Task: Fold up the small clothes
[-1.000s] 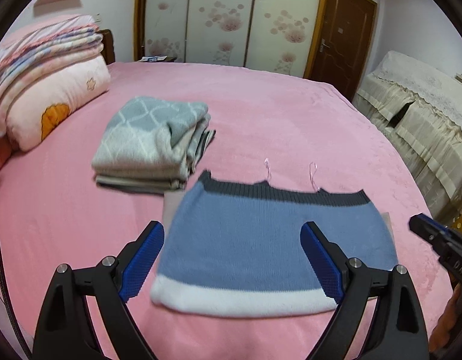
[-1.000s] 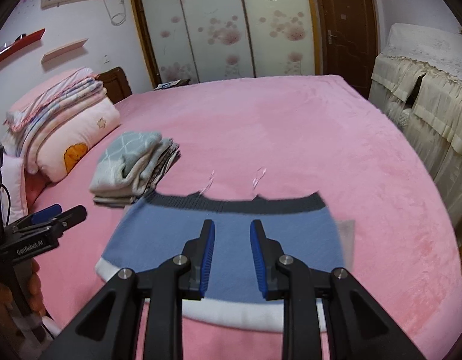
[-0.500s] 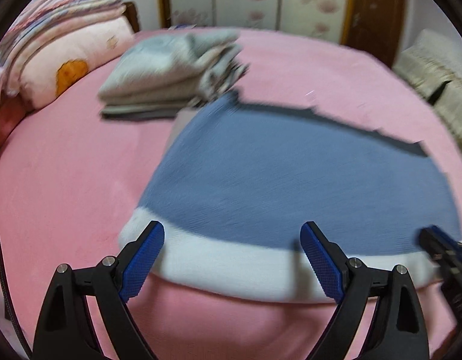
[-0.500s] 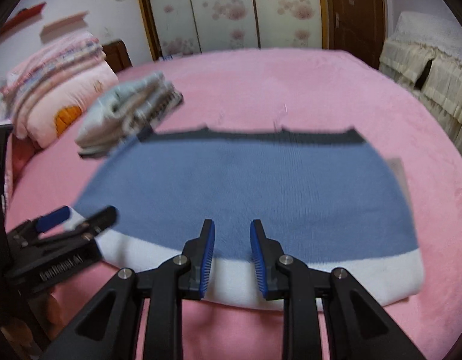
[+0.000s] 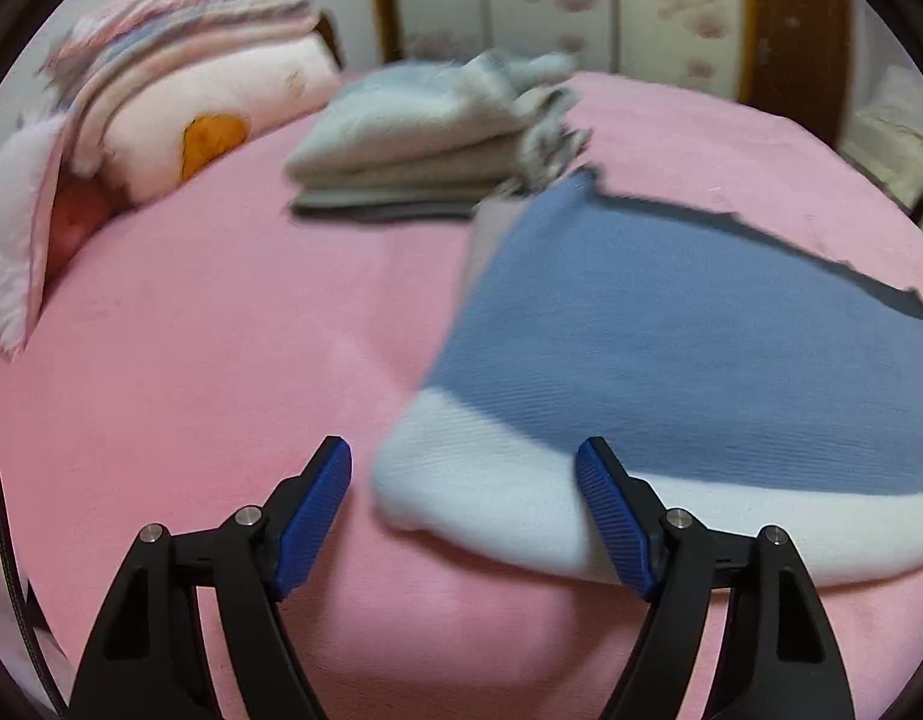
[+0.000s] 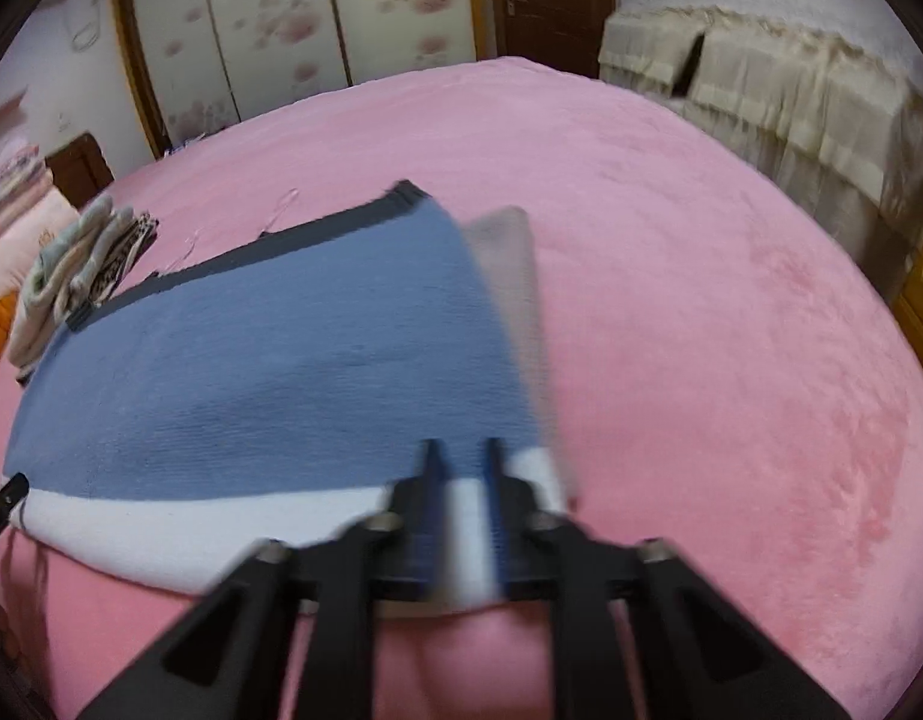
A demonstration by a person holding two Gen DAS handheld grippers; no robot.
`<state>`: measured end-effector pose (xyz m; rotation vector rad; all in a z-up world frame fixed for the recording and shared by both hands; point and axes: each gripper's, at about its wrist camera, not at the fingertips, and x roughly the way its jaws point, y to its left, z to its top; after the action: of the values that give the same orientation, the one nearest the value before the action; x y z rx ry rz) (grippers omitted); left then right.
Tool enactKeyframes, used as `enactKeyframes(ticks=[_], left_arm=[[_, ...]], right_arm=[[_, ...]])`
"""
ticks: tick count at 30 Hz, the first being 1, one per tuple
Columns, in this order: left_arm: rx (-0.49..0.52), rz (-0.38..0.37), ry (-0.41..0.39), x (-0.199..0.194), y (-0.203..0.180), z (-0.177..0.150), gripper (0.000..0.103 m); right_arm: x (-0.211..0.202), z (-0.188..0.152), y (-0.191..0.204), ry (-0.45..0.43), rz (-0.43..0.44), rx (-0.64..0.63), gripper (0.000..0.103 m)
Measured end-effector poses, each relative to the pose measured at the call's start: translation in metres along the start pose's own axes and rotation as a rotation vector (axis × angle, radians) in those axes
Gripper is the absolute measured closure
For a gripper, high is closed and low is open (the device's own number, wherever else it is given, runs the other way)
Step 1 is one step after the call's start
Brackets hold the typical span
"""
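Observation:
A small blue knit garment with a white hem band and a dark top band lies flat on the pink bed; it also shows in the right wrist view. My left gripper is open, low over the bed, with the garment's near left white corner between its fingers. My right gripper is blurred and only narrowly open, its fingers straddling the white hem at the near right corner. I cannot tell whether it touches the cloth.
A stack of folded grey clothes sits behind the garment on the pink bed. Pillows and folded quilts lie at the far left. A cream-covered sofa stands beyond the bed's right edge.
Both grippers have dropped and moved apart to the garment's near corners. The left fingers have closed in somewhat. The right gripper has shifted right to the hem's end.

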<state>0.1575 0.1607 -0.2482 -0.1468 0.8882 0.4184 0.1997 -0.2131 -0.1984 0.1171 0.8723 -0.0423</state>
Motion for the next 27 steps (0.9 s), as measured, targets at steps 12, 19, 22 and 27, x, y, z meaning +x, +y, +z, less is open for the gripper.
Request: enactKeyframes(ticks=[12,19,22,27], left_arm=[[-0.16,-0.158,0.052,0.009,0.033,0.0,0.022],[-0.248,-0.227,0.06,-0.015,0.05,0.0,0.023],[-0.266,-0.257,0.058,-0.03,0.054,-0.002,0.023],[-0.283,-0.317,0.07,-0.049,0.052,-0.004,0.023]], right_arm=[[-0.002,-0.002,0.017,-0.01,-0.035,-0.035,0.101],[-0.023,0.005,0.032,-0.032,0.028,-0.027,0.101],[-0.033,0.009,0.045,-0.059,0.061,-0.034,0.101],[-0.057,0.018,0.076,-0.11,0.125,-0.073,0.101]])
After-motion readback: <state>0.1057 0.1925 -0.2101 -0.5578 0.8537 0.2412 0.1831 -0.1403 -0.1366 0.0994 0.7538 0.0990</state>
